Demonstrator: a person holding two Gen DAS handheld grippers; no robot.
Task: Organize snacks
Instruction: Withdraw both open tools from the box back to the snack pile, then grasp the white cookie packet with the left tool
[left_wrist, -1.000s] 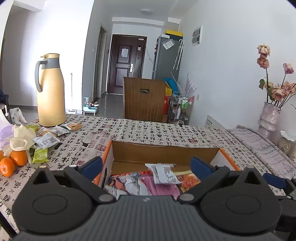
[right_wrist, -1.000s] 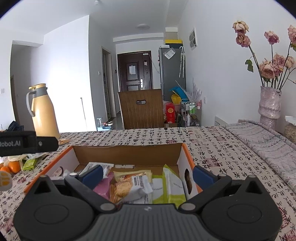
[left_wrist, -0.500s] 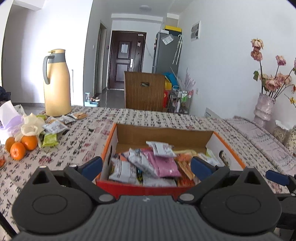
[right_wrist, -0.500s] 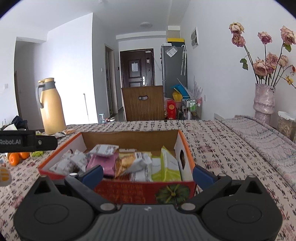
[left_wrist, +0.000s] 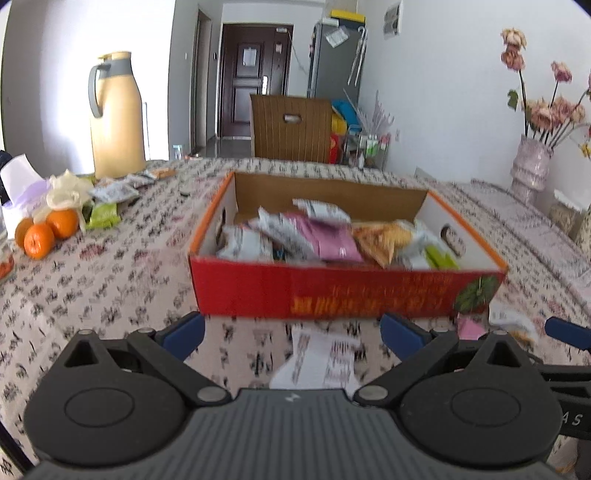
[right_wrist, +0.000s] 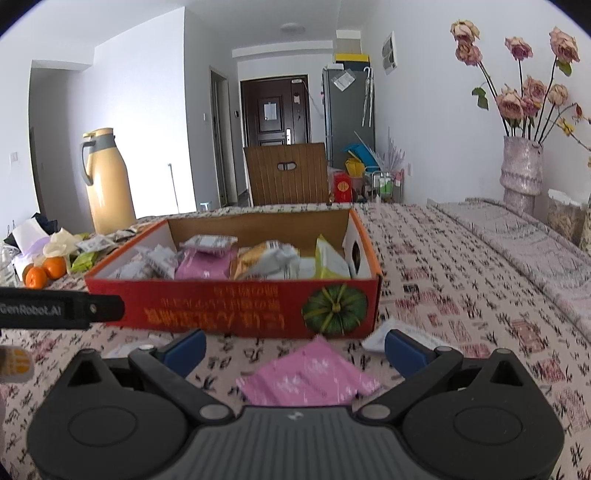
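We see the red cardboard box (left_wrist: 347, 291) on the patterned tablecloth (left_wrist: 110, 273), filled with snack packets (right_wrist: 236, 258). Our left gripper (left_wrist: 291, 334) spreads wide above a white packet (left_wrist: 321, 354); our right gripper (right_wrist: 293, 345) gapes over a pink packet (right_wrist: 306, 376).

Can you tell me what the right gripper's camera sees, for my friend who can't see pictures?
The open right gripper hovers over a pink snack packet lying on the patterned tablecloth, just in front of a red cardboard box full of snack packets. Behind on the left stand a yellow jug and some oranges.
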